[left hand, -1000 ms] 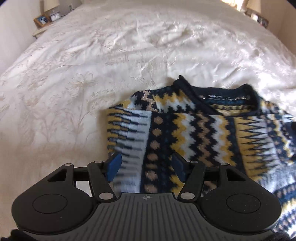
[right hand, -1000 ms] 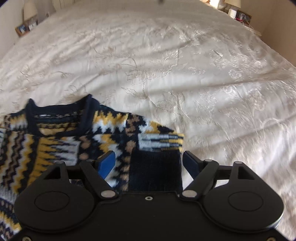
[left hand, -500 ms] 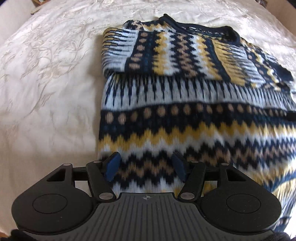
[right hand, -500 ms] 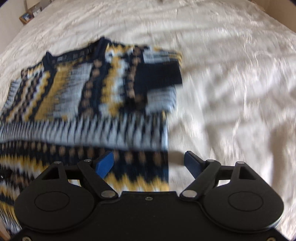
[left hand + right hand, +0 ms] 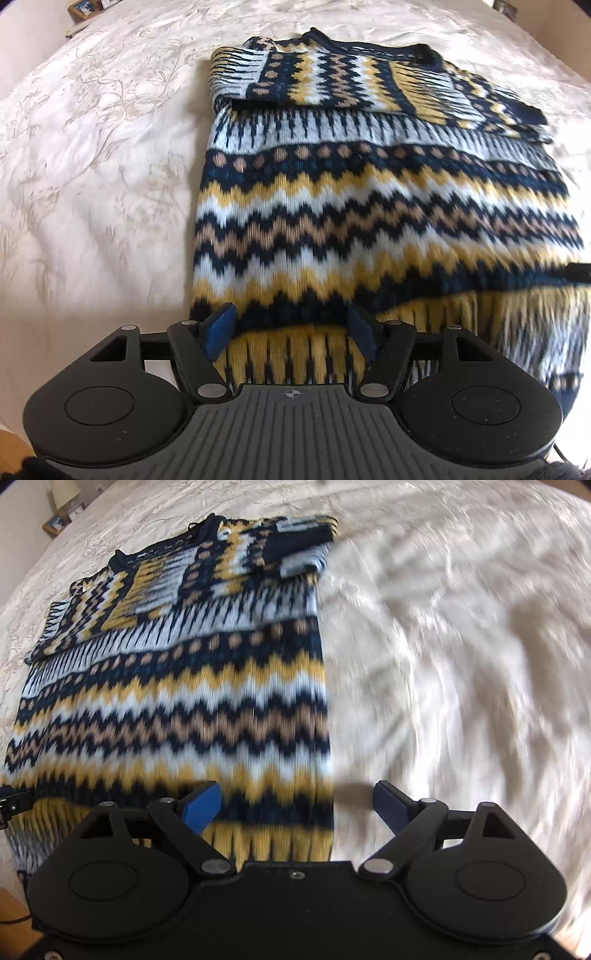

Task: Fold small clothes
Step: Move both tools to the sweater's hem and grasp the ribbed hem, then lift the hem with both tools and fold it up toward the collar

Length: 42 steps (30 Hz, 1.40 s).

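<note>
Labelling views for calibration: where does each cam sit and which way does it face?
Left wrist: on the left gripper above the sweater hem's left corner, facing up its length toward the collar; own open blue fingers show.
Right wrist: on the right gripper above the hem's right corner, facing likewise; own open fingers show.
Shared: the sweater with sleeves folded in, the white bedspread, and a framed photo beyond the bed's far left corner.

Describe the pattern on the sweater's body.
The sweater has horizontal zigzag bands in navy, mustard yellow, white and tan, with a tan-dotted navy row above. Clearest in the left wrist view.
</note>
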Tool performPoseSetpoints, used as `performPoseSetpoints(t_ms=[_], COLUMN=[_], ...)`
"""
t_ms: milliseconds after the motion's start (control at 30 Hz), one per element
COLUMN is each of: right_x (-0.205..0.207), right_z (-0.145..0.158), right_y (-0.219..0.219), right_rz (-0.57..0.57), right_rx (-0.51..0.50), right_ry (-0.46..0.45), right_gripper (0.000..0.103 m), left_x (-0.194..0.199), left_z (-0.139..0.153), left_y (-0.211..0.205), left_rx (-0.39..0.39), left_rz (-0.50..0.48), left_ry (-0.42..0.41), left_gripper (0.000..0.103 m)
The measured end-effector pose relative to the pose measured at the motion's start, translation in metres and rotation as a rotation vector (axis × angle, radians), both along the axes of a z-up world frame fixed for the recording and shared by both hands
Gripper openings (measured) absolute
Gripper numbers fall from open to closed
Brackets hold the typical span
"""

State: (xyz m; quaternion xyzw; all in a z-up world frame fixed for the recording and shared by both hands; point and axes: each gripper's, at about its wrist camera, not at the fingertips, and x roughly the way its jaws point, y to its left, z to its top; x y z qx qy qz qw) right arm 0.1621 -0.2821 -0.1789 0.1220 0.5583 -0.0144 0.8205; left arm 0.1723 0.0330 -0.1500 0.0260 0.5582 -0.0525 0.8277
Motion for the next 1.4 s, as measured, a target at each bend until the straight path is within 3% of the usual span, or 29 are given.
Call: performPoseSetpoints(t_ms=[167,300,433,667,933,1133,1233,1400], right_x=[-0.038,-0.065,-0.084,-0.108,-0.127,-0.13,-0.131,-0.13], right_z=[-0.007,-0.011,-0.008,-0.005,-0.008,-0.016,-0.018,-0.023], right_y=[0.009,0.015,0.02,0.03,0.036,0.03,0.032,0.037], right_rz=[-0.011,-0.021,-0.006,0.033,0.071,0.075,0.095,0.111], right_rx=[0.033,0.071,0.071,0.121,0.143,0.141,0.166,0.225], right_ry=[0.035,0.053,0.017,-0.021,-0.061,-0.063,-0.048,-0.02], right_gripper=[0.091,0.091,0.091,0.092,0.092,0.091,0.091,0.074], left_x=[-0.035,-0.064,-0.086,-0.096,-0.113,-0.104,-0.1,-0.099], left_z=[-0.004,-0.015,-0.02,-0.018,-0.033,-0.031,-0.032,-0.033], left_y=[0.009,0.02,0.026,0.033,0.034,0.033,0.026,0.025], left_rx=[-0.045,-0.078,-0.11,-0.141,-0.096,-0.169,-0.16,-0.172], left_rz=[-0.014,-0.011,-0.002,-0.04,-0.13,-0.102,-0.118,-0.132], left_ry=[-0.005,0.062,0.033,0.009,0.026,0.014,0.011,0.005], left_gripper=[0.065,0.065,0.067,0.067,0.069,0.069,0.068,0.065])
